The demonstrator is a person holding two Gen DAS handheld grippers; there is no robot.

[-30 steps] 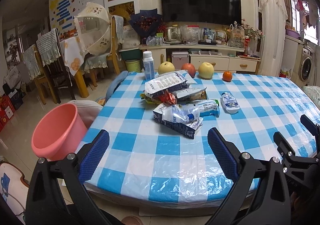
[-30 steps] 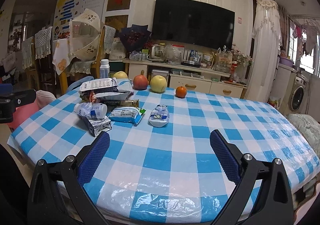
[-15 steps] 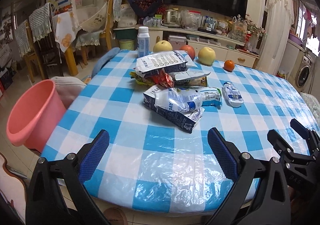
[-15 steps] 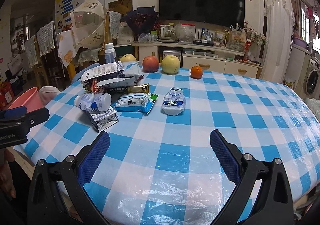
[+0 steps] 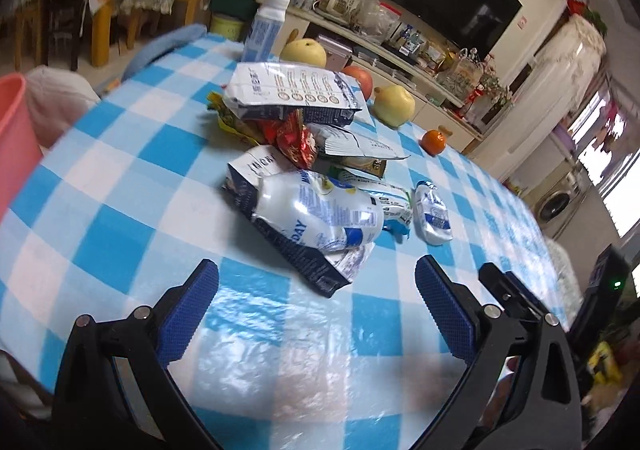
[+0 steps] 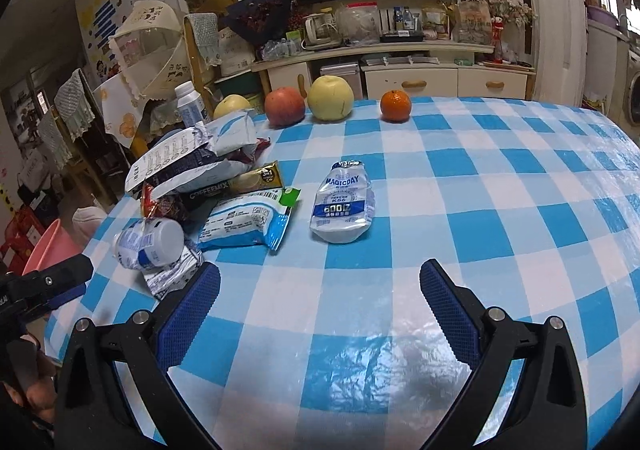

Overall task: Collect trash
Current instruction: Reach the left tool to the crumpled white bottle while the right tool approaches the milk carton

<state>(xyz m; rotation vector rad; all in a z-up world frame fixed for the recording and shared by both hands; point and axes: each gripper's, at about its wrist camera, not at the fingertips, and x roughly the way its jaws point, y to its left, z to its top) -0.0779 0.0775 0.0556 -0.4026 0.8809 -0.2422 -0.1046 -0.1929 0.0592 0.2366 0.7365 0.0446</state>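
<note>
A heap of empty wrappers lies on the blue-and-white checked table point(image 5: 120, 210). A crushed white plastic bottle point(image 5: 320, 216) rests on a flattened dark carton point(image 5: 304, 262) just ahead of my open, empty left gripper point(image 5: 316, 290). A flat white Magicday pouch point(image 6: 344, 206) lies alone ahead of my open, empty right gripper point(image 6: 320, 290). The bottle point(image 6: 150, 240), a blue-white wrapper point(image 6: 248, 224) and a coffee-mix sachet point(image 6: 236, 188) lie to its left. A pink bin point(image 5: 12, 138) stands off the table's left edge.
Apples, a pear and an orange point(image 6: 395, 105) line the far table edge beside an upright white bottle point(image 5: 266, 28). Chairs, a TV cabinet and a washing machine stand beyond. The left gripper's tip point(image 6: 52, 278) shows at the right wrist view's left edge.
Both grippers have moved forward and lower over the table, closer to the trash. The left one has tilted and closed in on the crushed bottle. Both stay open.
</note>
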